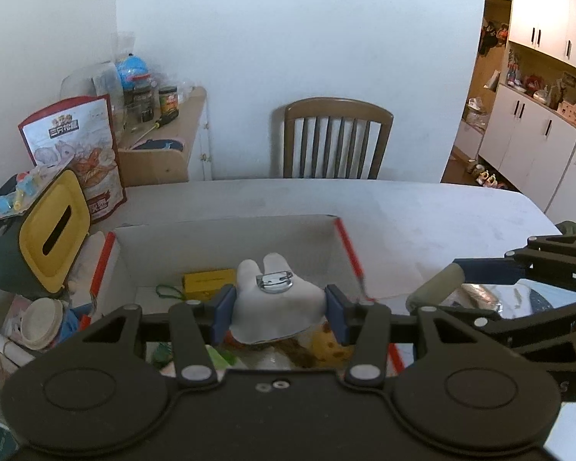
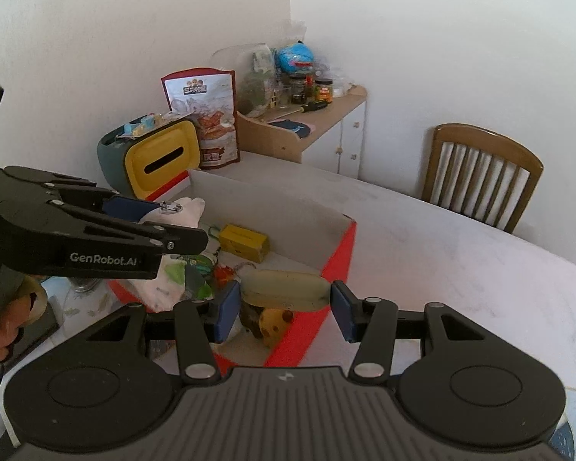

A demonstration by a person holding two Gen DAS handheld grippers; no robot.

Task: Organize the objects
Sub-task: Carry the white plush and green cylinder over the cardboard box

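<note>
The left gripper (image 1: 279,309) has its blue pads pressed against both sides of a soft white plush toy (image 1: 278,299), a rounded shape with two stubby ears and a shiny metal clasp on top, held above the open cardboard box (image 1: 226,238). The right gripper (image 2: 284,307) grips a smooth, pale olive oblong bar (image 2: 284,288), waxy in look, its blue pads touching each end, over the near red-edged corner of the same box. The left tool's black arm, seen from the right wrist, reads "GenRobot.AI", and a hand (image 2: 4,330) grips its handle. Inside the white-walled box lie a small yellow rectangular carton (image 2: 244,242), a green cord loop (image 1: 169,291), crumpled printed wrappers (image 2: 180,272) and a yellow spotted plush (image 2: 272,322) partly hidden beneath the bar. The box stands on a pale, matte table (image 1: 422,211). Just beside the box on its far left stands a rounded dark green tissue holder (image 2: 134,161) with a yellow slotted face, small colourful items on its top. Behind it a glossy red-trimmed snack pouch (image 2: 211,115) stands upright, bearing Chinese writing too small to read. Farther back a low wooden-topped white cabinet (image 2: 326,123) carries jars, a screwdriver and a blue globe (image 2: 293,55). A brown slat-backed wooden chair (image 1: 336,138) stands at the table's far edge against the white wall
</note>
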